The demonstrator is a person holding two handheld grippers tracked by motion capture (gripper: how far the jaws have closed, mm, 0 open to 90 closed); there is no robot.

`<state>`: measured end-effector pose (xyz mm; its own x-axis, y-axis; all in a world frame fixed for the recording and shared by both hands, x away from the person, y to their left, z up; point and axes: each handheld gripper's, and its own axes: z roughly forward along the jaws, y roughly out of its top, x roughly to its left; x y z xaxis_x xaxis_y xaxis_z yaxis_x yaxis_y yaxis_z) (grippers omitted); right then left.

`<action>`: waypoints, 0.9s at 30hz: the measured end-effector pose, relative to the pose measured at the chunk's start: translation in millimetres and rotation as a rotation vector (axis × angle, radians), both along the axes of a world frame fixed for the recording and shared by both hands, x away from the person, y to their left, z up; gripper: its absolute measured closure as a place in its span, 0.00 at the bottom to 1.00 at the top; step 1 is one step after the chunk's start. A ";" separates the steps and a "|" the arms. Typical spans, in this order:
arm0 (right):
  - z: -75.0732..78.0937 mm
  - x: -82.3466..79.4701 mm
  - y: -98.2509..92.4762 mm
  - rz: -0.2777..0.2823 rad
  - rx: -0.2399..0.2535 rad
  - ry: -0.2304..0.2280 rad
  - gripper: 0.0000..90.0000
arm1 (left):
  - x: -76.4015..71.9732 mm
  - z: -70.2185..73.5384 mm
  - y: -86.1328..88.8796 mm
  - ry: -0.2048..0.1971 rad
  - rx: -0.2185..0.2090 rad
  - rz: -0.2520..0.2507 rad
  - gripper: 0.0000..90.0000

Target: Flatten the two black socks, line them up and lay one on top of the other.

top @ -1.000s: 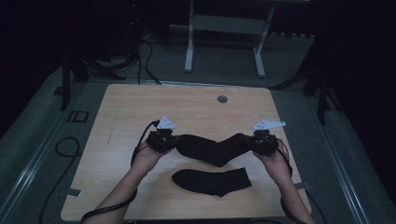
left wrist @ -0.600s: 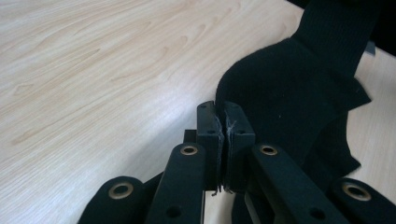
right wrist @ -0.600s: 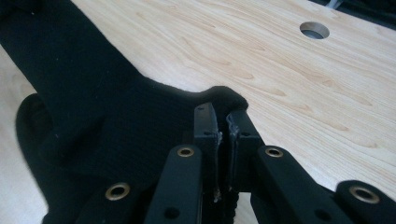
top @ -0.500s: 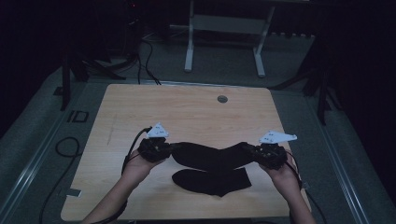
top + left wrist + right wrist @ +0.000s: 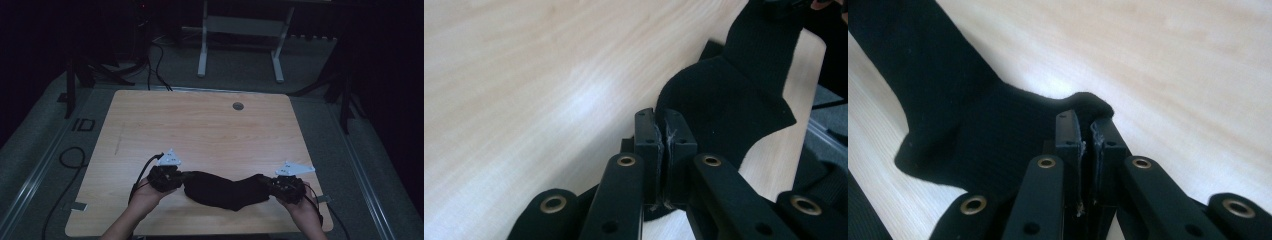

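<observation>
Forearms (image 5: 131,220) cut off at bottom edge; lower sock hidden under held sock (image 5: 225,190).

Table (image 5: 200,130): pale wood-grain top, smooth, with a soft sheen where light falls; small round grey grommet (image 5: 238,106) set in it.
Sock (image 5: 225,190): black knitted cloth, matt, finely ribbed, edges soft.
Left gripper (image 5: 665,131): matt black plastic links with brass-coloured rivets; pads scuffed, pale fibres along their inner edges; pressed together on the cloth.
Right gripper (image 5: 1087,129): same black plastic and brass-coloured rivets, pad edges frayed; clamped on the cloth.
Plates (image 5: 170,159): flat light grey, matt.
Floor (image 5: 310,80): grey, rough-textured carpet.
</observation>
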<state>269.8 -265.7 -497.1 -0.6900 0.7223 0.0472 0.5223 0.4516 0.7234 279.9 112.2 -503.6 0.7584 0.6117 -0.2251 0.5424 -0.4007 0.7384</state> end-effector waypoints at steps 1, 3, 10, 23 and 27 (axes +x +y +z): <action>-5.6 0.7 -1.1 -0.011 -0.004 0.002 0.93 | 0.4 -5.1 -0.3 0.010 0.010 -0.003 0.97; -15.5 4.0 -3.8 -0.020 0.001 0.029 0.93 | 0.9 -15.4 -1.3 0.029 0.017 0.002 0.97; -36.2 12.4 -7.1 -0.047 -0.007 0.074 0.92 | 4.0 -40.8 -2.9 0.082 0.032 0.007 0.97; -39.5 13.7 -7.2 -0.046 -0.045 0.084 0.65 | 5.1 -42.5 6.8 0.046 0.030 0.030 0.75; -20.9 10.1 -13.7 -0.057 0.006 0.031 0.66 | 2.2 -27.4 17.0 0.001 -0.011 0.068 0.70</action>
<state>279.9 -279.3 -518.0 -0.6461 0.7598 0.0724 0.5692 0.4164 0.7090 282.1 129.2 -530.9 0.7147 0.6596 -0.2325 0.5688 -0.3548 0.7420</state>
